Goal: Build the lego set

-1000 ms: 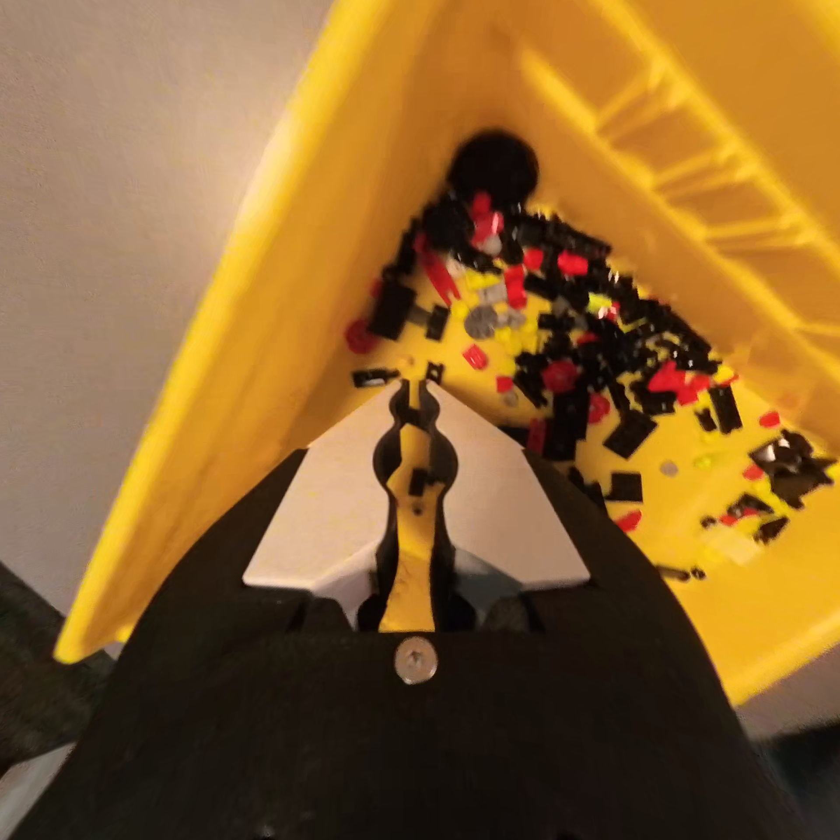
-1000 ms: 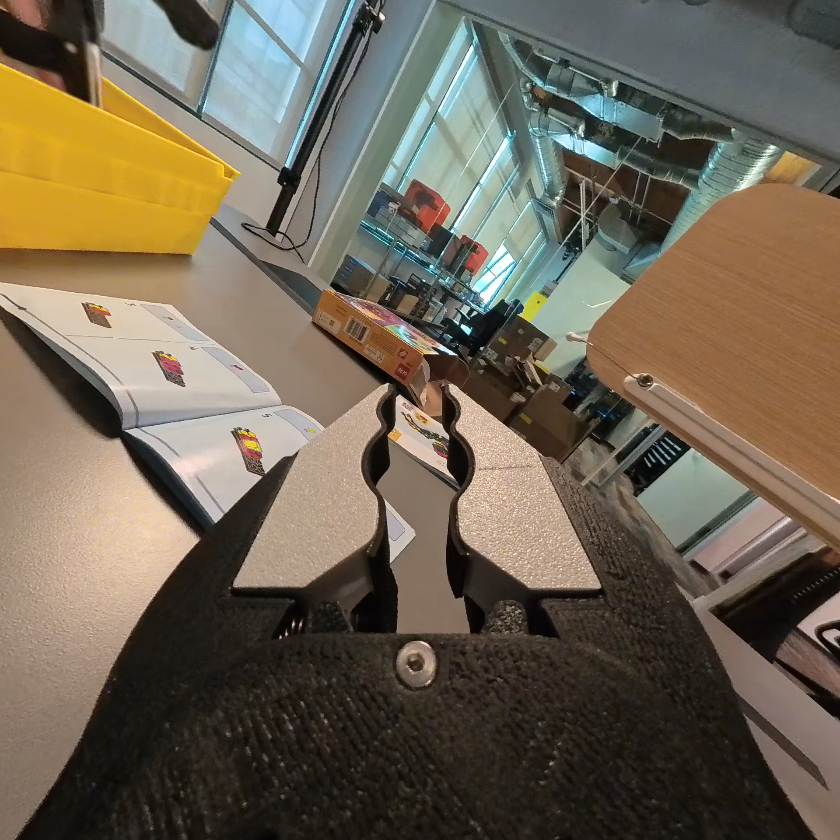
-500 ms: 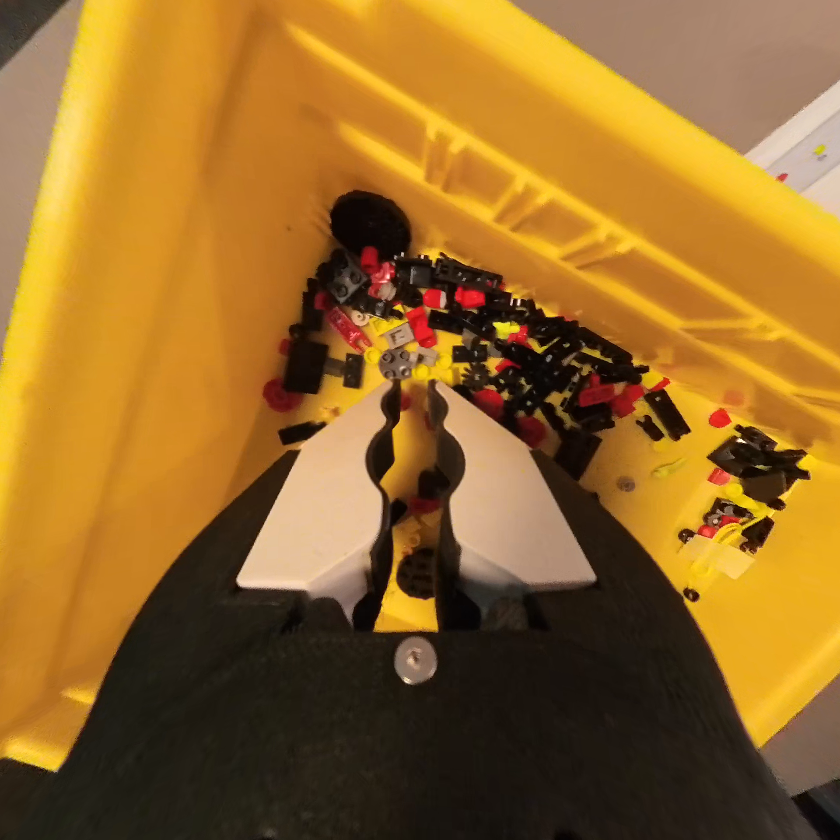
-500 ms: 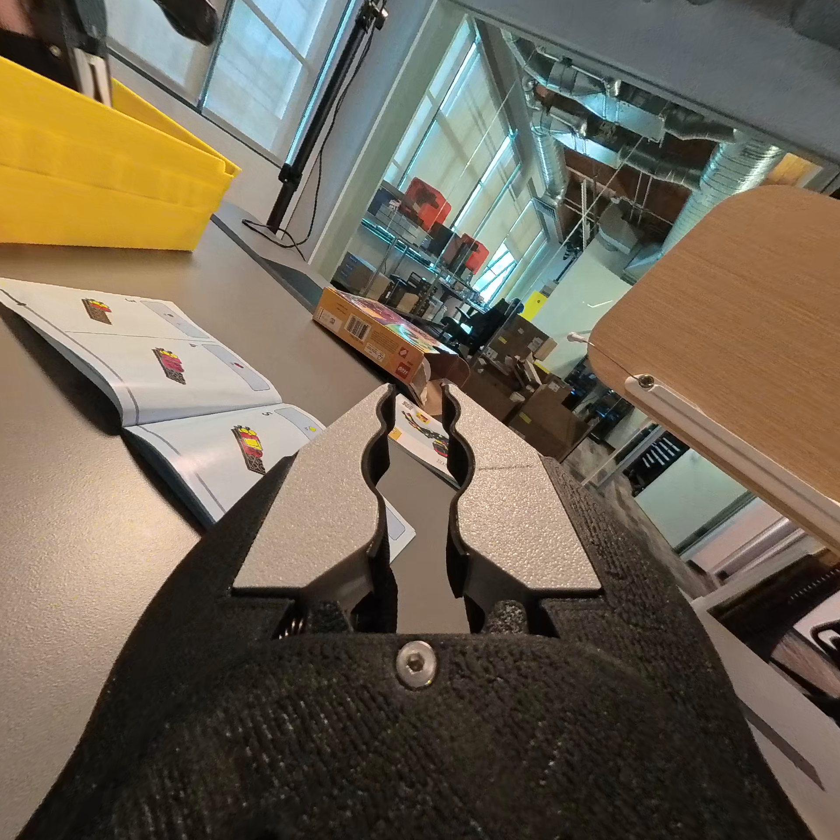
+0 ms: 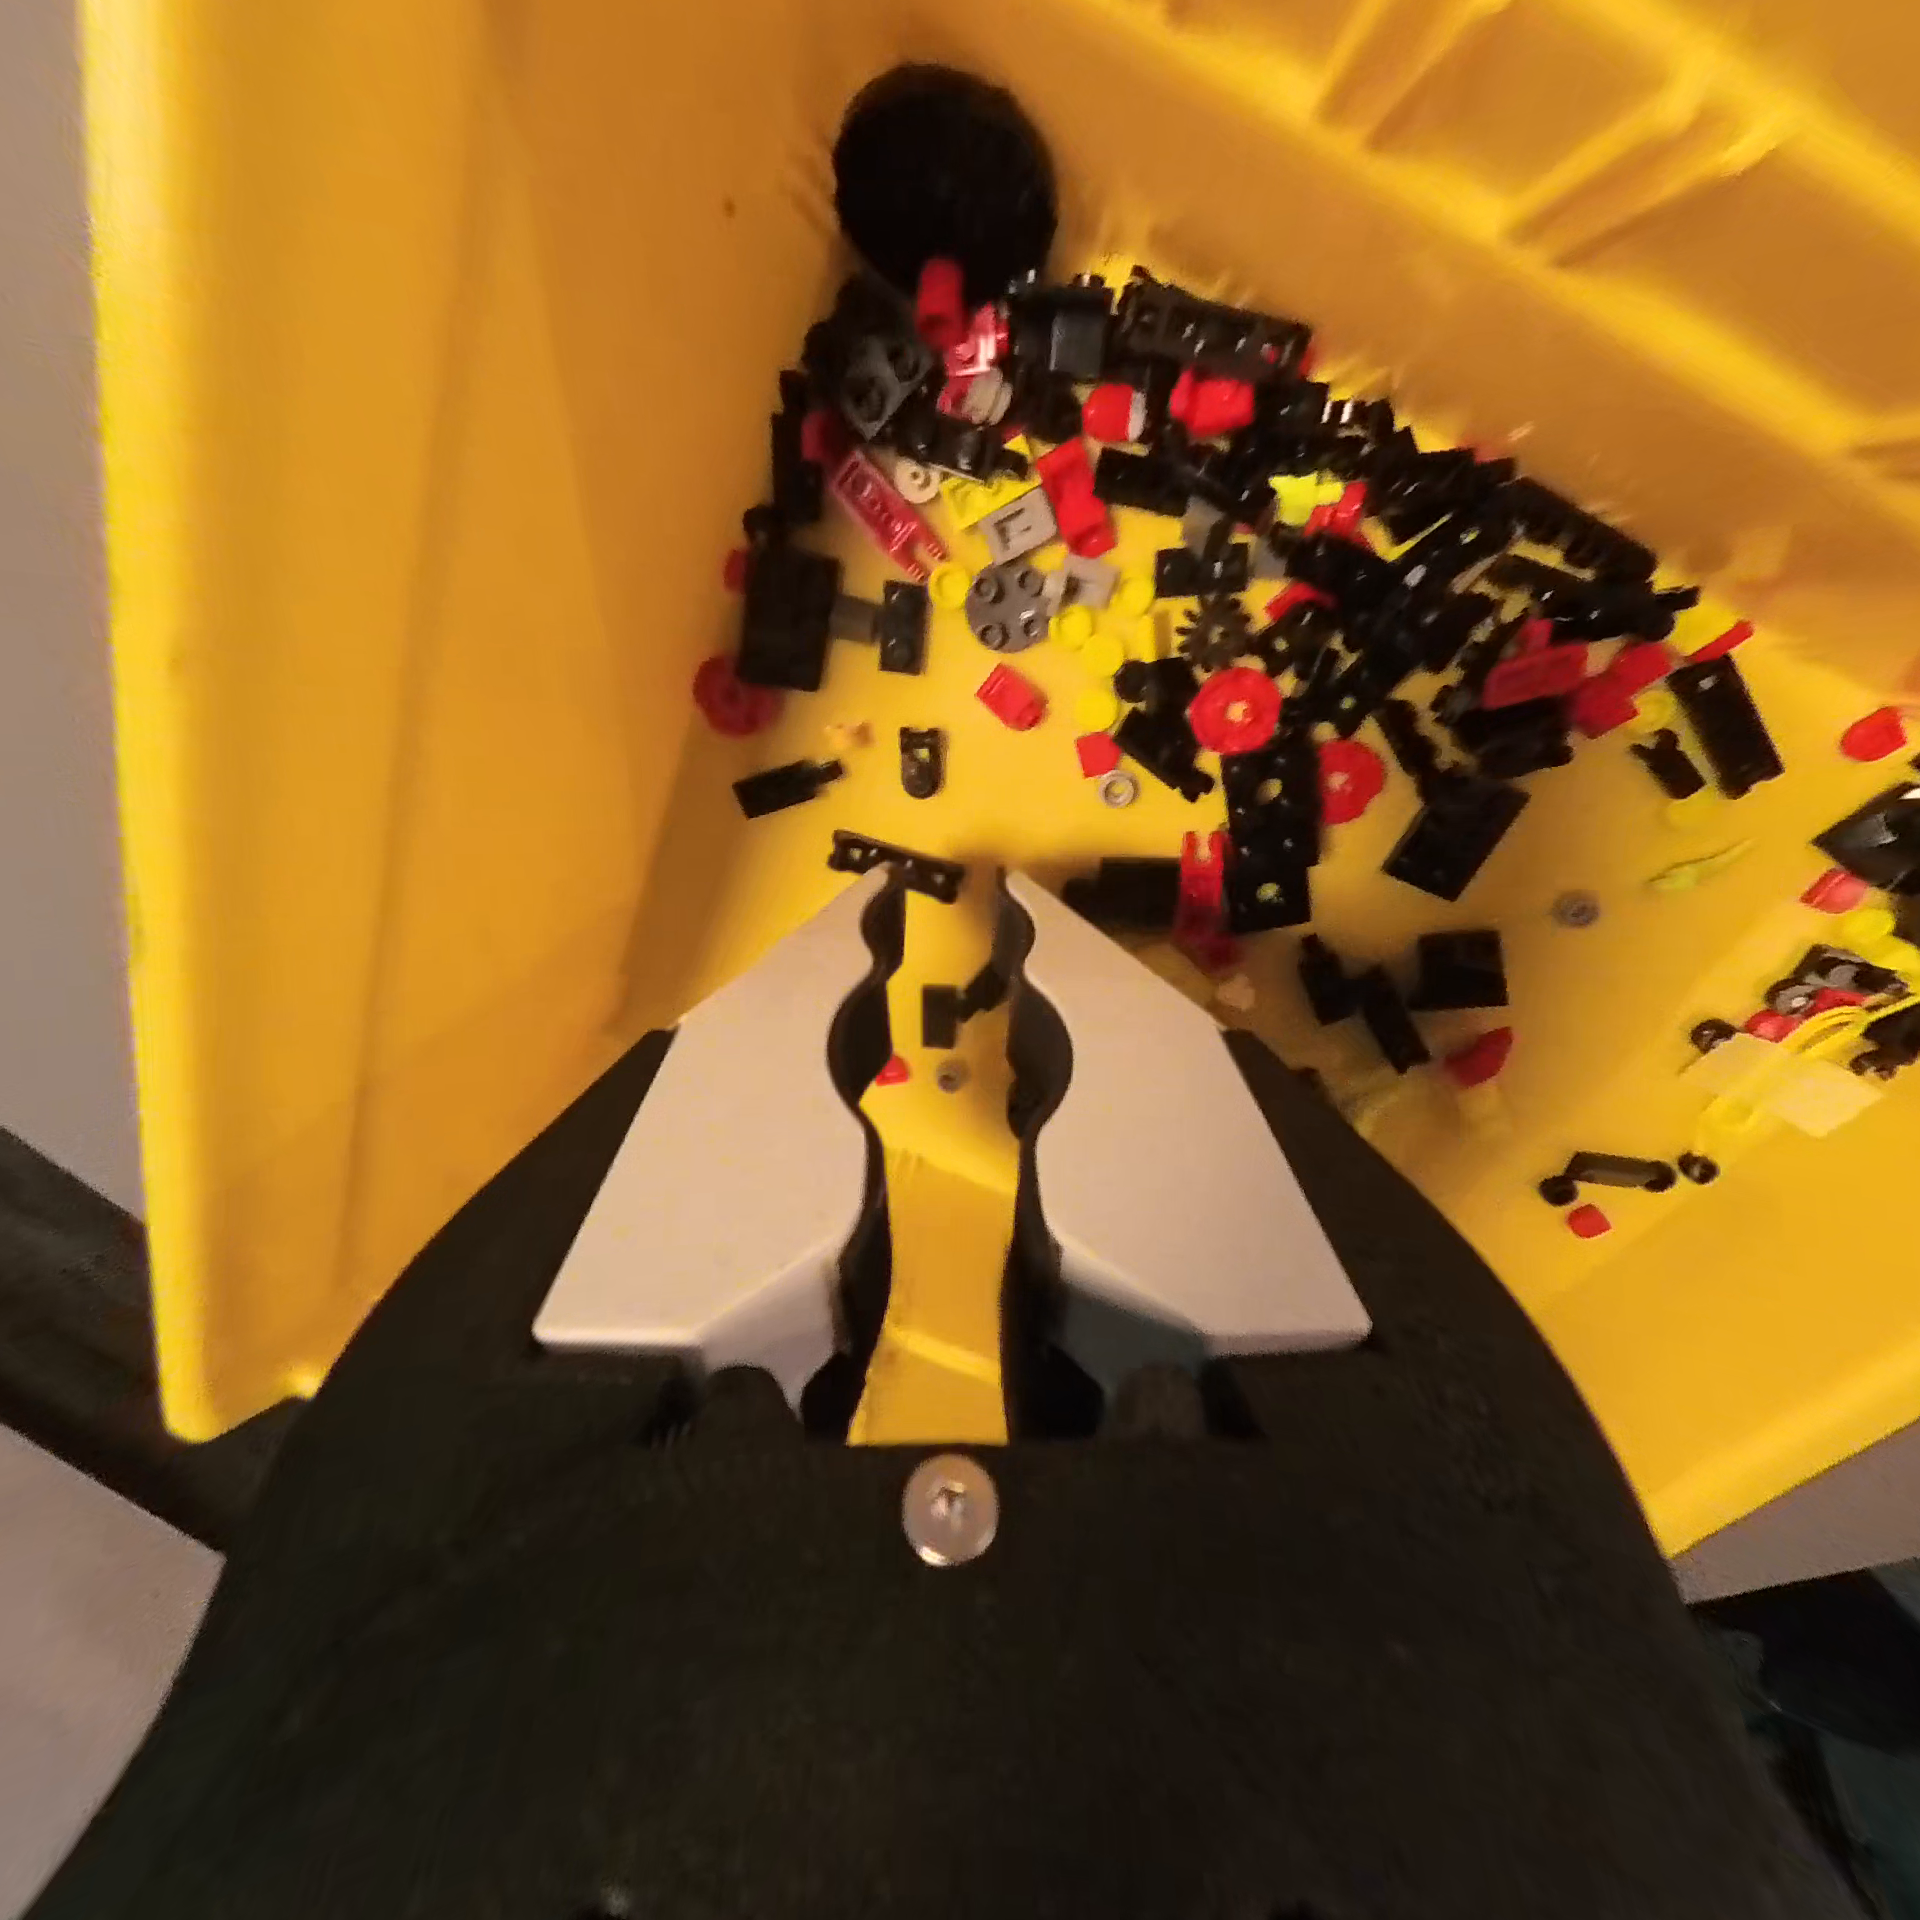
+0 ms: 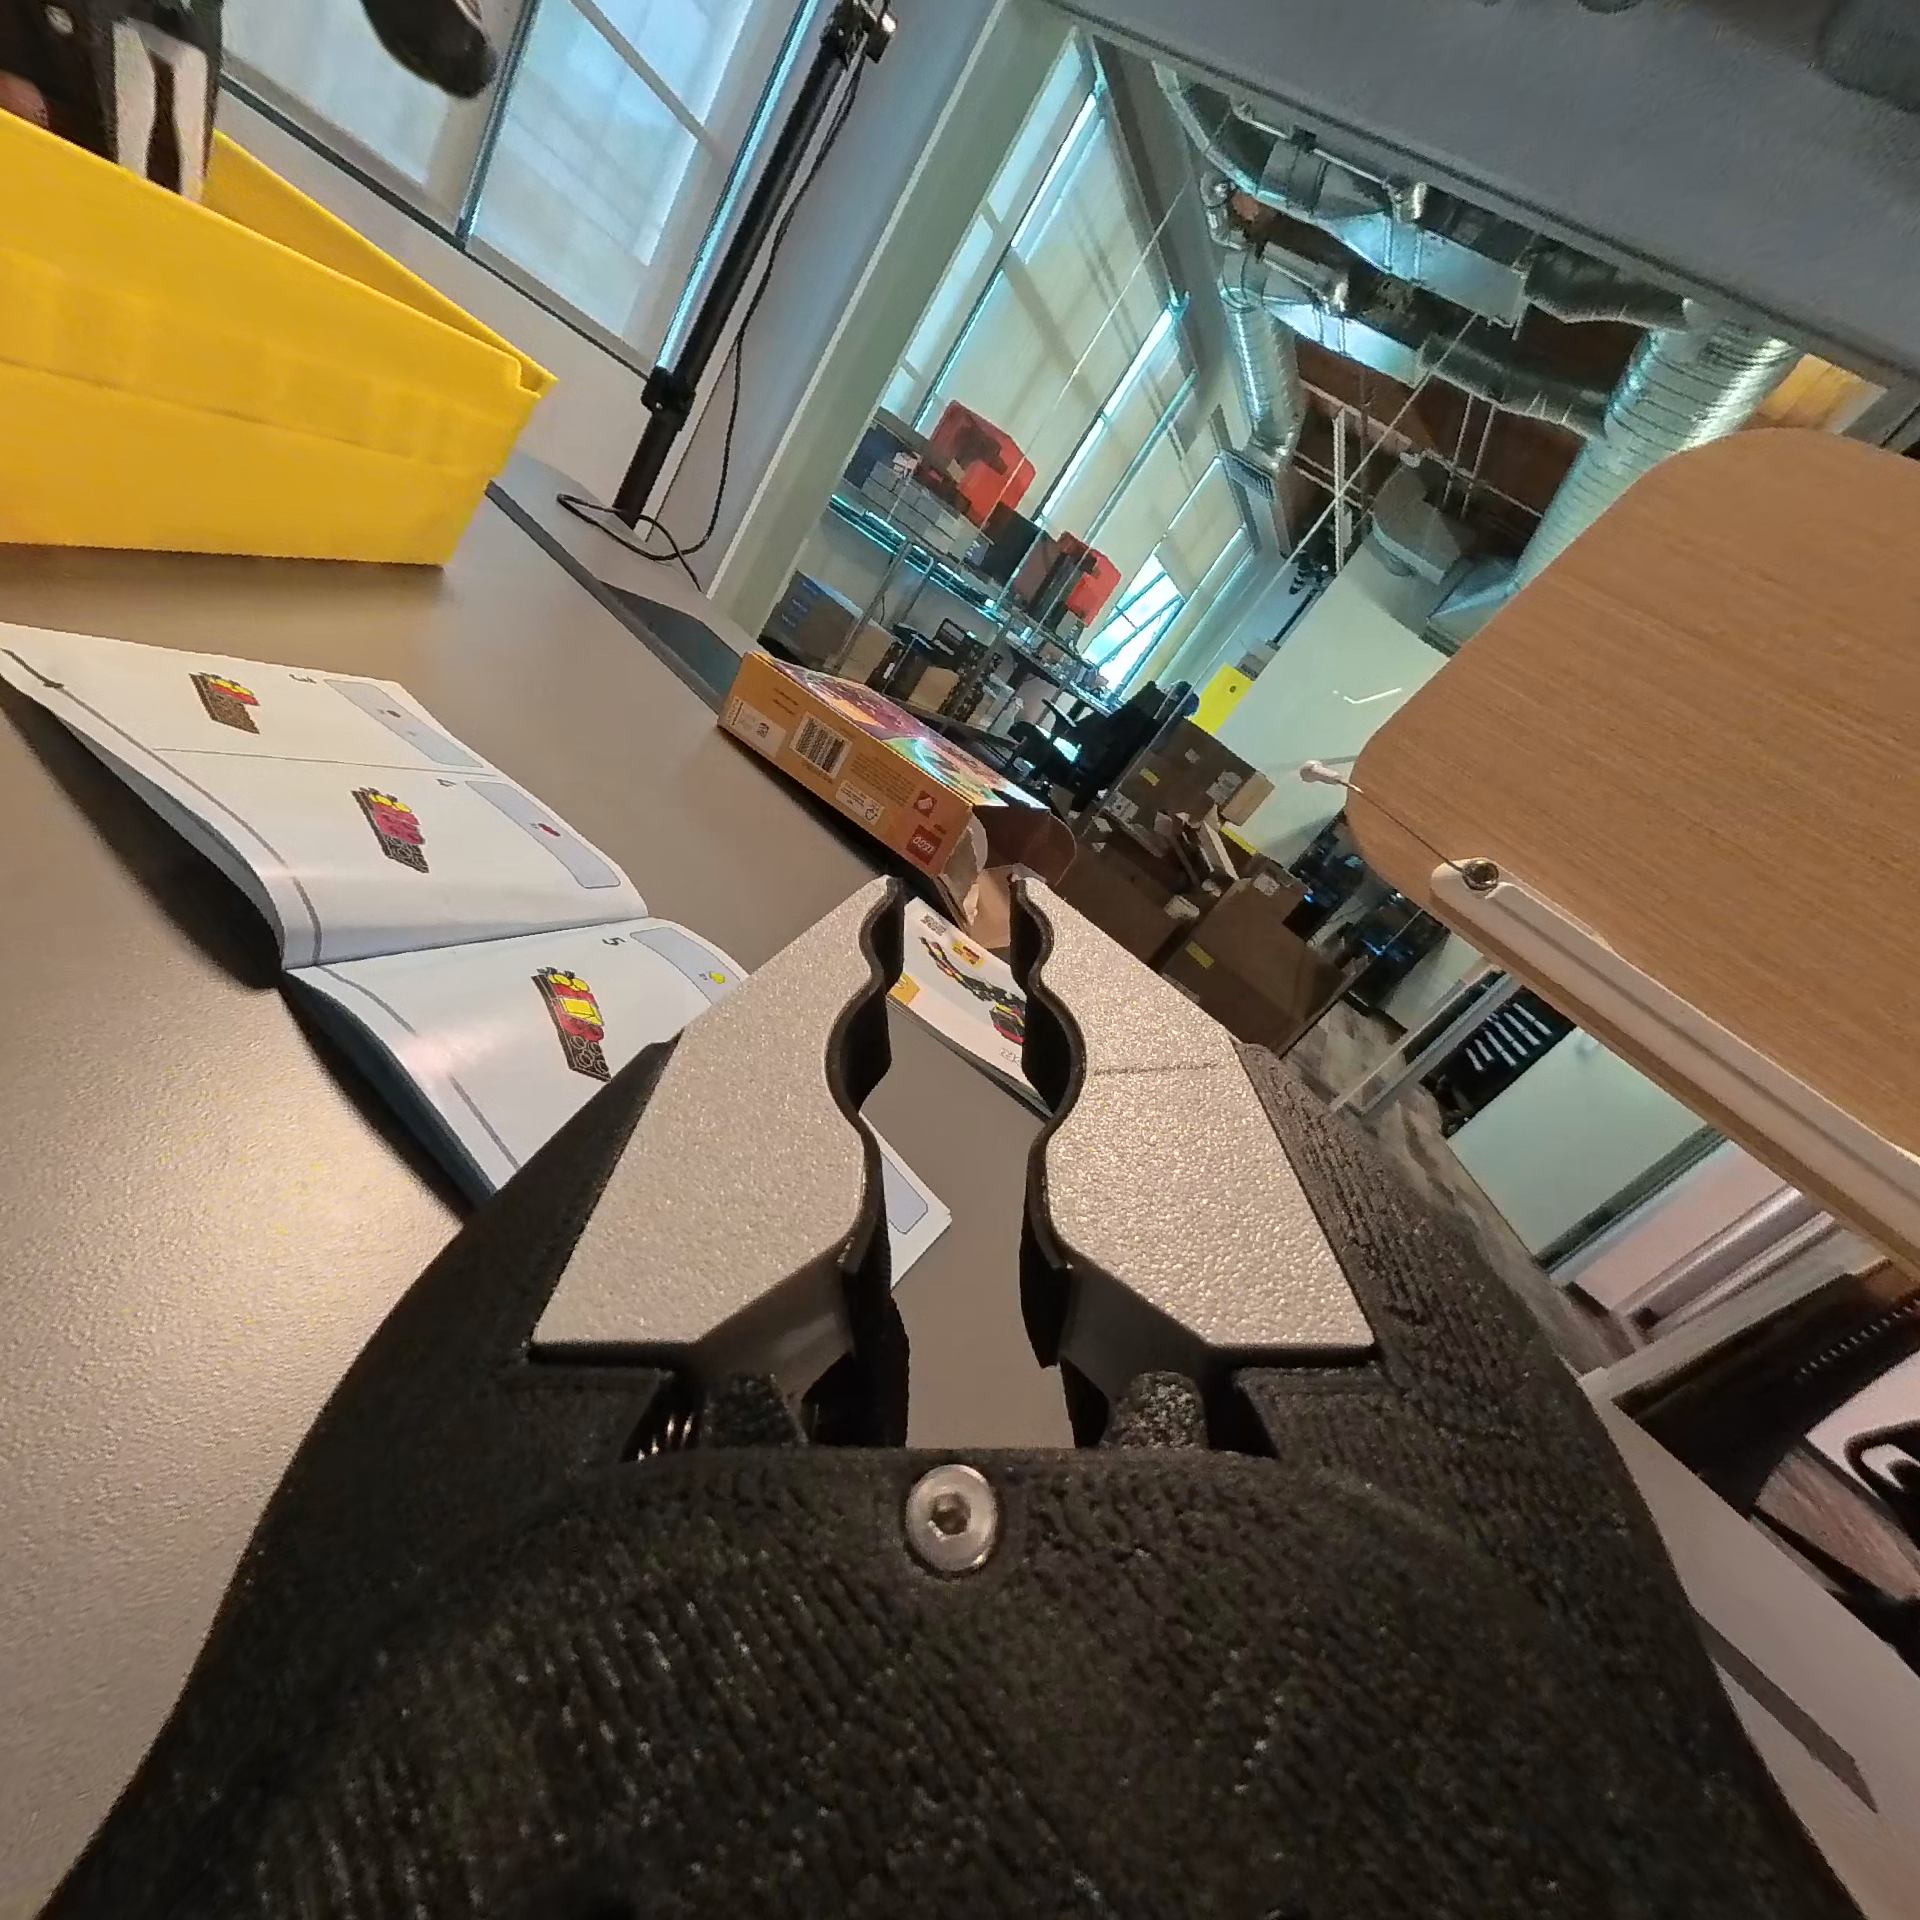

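The left gripper, narrowly parted and empty, hovers in the yellow bin; loose lego pieces heap toward 1 o'clock. Best single out a stray piece, approaching squarely. The right gripper, narrowly parted, rests empty on the surface.

A smooth dark grey tabletop carries everything. On it stands a yellow plastic bin at the far left. Nearer lies an open pale-blue paper instruction booklet, spread flat with its pages facing up. Beyond the booklet, near the tabletop's far edge, lies an orange cardboard box on its side with one end flap open. A second printed sheet lies flat just beside that box.
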Motion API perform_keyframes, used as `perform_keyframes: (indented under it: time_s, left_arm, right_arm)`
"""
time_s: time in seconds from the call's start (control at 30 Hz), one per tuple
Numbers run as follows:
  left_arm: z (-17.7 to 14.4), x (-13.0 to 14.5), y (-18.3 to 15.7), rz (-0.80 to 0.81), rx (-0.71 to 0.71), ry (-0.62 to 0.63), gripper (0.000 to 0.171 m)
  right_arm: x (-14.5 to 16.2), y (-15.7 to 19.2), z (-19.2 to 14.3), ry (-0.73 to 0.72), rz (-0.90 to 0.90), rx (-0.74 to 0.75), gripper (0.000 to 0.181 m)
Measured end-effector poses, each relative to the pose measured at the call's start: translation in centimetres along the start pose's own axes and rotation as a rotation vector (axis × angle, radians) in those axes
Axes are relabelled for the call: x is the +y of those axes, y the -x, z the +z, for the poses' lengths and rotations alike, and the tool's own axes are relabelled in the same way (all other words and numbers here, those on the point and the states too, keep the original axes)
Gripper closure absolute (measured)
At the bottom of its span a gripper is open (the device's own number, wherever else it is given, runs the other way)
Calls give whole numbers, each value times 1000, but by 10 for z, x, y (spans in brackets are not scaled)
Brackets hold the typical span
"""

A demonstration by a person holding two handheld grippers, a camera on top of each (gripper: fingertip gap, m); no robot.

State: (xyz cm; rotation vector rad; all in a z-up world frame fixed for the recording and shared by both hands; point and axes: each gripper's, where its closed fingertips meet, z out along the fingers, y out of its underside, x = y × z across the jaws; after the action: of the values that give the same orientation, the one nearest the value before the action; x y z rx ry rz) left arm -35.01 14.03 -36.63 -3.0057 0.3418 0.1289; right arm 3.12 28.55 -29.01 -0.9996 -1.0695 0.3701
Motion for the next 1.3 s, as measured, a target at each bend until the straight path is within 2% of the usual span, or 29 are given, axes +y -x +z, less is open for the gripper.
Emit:
perform_keyframes:
  time_s: [0.2,0.47,0.67,1.03,1.3]
  left_arm:
    - [-3,-16,-3,-10,30,-90,155]
    - [-14,-47,-59,83,238,-267,144]
    - [-8,-61,-65,170,143,-313,132]
    - [10,-63,-69,201,131,-271,136]
    - [15,-43,-65,200,113,-190,141]
  right_arm:
    - [0,0,0,1,-4,-2,163]
    - [0,1,0,4,-10,-5,163]
    - [1,1,0,5,-14,-8,163]
    - [1,2,0,7,-22,-13,163]
    - [1,2,0,7,-24,-14,163]
